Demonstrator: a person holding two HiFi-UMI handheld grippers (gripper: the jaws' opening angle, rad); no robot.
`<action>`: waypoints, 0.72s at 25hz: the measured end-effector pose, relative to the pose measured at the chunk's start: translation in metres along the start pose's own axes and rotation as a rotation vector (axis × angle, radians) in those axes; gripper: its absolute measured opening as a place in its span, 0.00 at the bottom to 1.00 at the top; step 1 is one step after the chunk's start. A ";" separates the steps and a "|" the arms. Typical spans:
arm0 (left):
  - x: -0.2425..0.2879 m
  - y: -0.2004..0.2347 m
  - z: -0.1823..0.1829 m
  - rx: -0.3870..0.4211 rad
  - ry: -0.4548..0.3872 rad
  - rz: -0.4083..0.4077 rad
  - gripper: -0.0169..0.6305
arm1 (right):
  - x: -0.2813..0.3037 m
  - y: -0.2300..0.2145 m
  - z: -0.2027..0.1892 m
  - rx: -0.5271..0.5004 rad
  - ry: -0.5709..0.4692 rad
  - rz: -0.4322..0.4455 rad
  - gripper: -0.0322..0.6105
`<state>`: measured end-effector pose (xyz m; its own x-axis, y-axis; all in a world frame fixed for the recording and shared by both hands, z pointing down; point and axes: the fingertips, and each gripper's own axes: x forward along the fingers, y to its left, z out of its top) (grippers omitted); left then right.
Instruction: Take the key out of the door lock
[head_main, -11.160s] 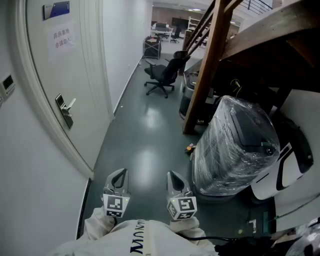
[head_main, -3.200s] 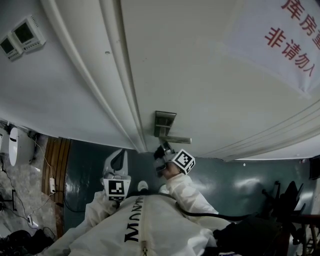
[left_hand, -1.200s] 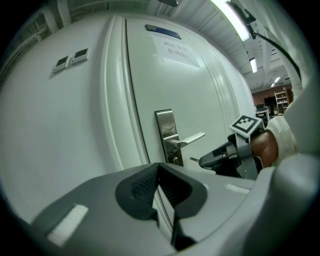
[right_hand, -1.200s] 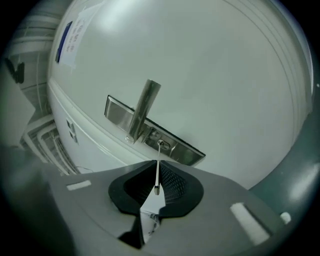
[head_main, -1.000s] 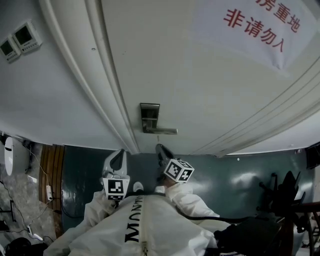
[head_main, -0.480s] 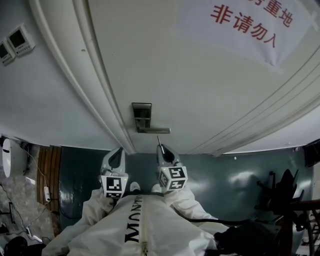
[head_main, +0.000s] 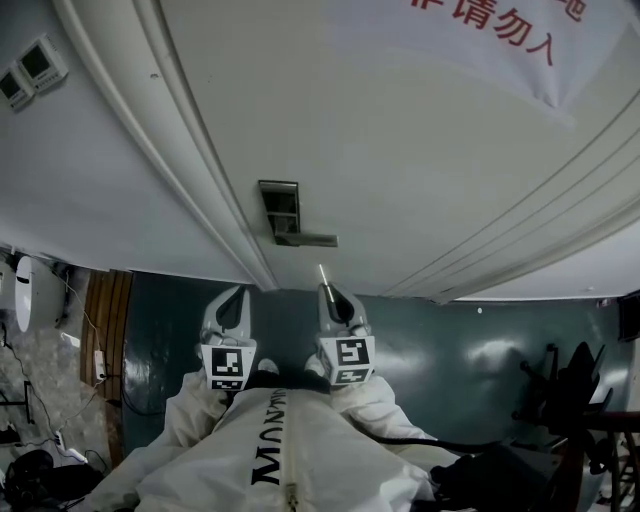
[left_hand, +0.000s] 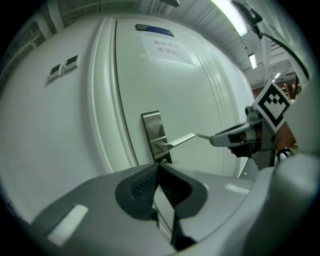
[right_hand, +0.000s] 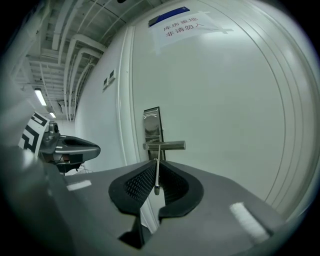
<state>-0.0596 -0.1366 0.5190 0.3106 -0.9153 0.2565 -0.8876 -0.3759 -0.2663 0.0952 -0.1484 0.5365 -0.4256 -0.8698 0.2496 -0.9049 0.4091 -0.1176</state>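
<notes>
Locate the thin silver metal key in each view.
Head view: thin silver metal key at centre, sticking out of the right gripper.
Left gripper view: right of centre, pointing left.
Right gripper view: centre, upright between the jaws.
Shared landmark: silver lever door handle.

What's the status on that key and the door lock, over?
Right hand-held gripper shut on key. Key out, clear of door lock. Left hand-held gripper shut, empty. Nothing in the way.
</notes>
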 end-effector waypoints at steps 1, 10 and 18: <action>-0.003 0.000 -0.001 0.002 0.000 0.002 0.03 | -0.003 0.001 -0.001 0.003 -0.002 0.001 0.08; -0.049 0.008 -0.006 0.015 -0.054 -0.015 0.03 | -0.030 0.026 -0.005 -0.010 -0.025 -0.057 0.08; -0.132 0.030 -0.051 -0.024 -0.069 -0.064 0.03 | -0.074 0.104 -0.028 -0.028 -0.022 -0.114 0.09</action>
<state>-0.1445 -0.0194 0.5248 0.3887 -0.8976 0.2078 -0.8730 -0.4310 -0.2284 0.0330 -0.0333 0.5329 -0.3205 -0.9166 0.2389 -0.9471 0.3148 -0.0630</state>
